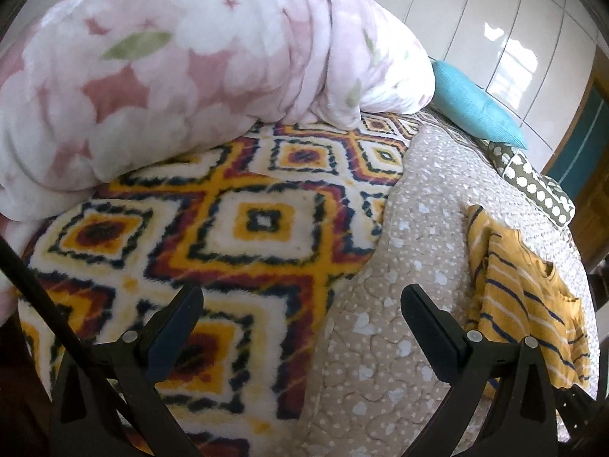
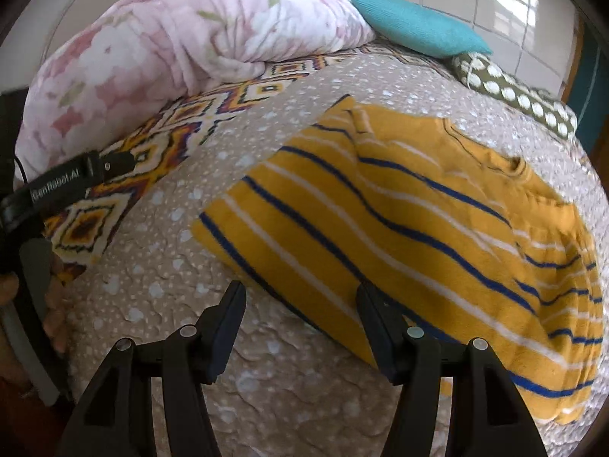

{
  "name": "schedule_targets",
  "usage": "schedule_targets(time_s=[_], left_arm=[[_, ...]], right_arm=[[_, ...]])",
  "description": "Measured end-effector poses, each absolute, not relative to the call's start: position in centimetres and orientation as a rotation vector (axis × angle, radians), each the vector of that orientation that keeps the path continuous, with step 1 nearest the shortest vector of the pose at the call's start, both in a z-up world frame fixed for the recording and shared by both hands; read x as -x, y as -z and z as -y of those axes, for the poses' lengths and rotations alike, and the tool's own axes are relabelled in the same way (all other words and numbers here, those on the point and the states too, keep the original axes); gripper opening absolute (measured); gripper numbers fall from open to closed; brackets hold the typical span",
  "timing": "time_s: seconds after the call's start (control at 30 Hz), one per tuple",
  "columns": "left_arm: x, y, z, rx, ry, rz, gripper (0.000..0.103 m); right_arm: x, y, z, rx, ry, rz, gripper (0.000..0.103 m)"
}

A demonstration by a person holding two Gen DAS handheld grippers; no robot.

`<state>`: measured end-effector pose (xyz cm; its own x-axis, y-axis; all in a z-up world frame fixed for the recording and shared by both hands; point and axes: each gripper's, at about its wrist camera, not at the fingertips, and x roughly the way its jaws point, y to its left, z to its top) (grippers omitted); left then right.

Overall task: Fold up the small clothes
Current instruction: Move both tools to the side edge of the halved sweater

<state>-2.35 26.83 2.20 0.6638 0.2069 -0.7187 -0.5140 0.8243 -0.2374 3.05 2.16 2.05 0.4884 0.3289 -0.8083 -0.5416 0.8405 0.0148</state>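
Observation:
A small yellow shirt with blue and white stripes point(image 2: 411, 221) lies flat on the beige quilt point(image 2: 266, 373), partly folded. In the left wrist view the shirt point(image 1: 521, 304) is at the far right. My right gripper point(image 2: 300, 301) is open and empty, its fingers just above the shirt's near hem. My left gripper point(image 1: 302, 302) is open and empty, over the seam between the patterned blanket and the quilt, left of the shirt. The left gripper's body point(image 2: 64, 186) shows at the left edge of the right wrist view.
A diamond-patterned fleece blanket point(image 1: 213, 228) covers the left of the bed. A bunched pink floral duvet point(image 1: 171, 61) lies behind it. A teal pillow point(image 1: 475, 106) and an olive dotted cushion point(image 1: 536, 182) sit at the far right, next to a tiled wall.

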Motion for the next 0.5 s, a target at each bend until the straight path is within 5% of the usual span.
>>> schedule_targets(time_s=[0.5], left_arm=[[2.3,-2.0,-27.7,0.467,-0.457,-0.738,0.103]], right_arm=[[-1.8,-0.1,-6.7,0.524,-0.444,-0.796,0.067]])
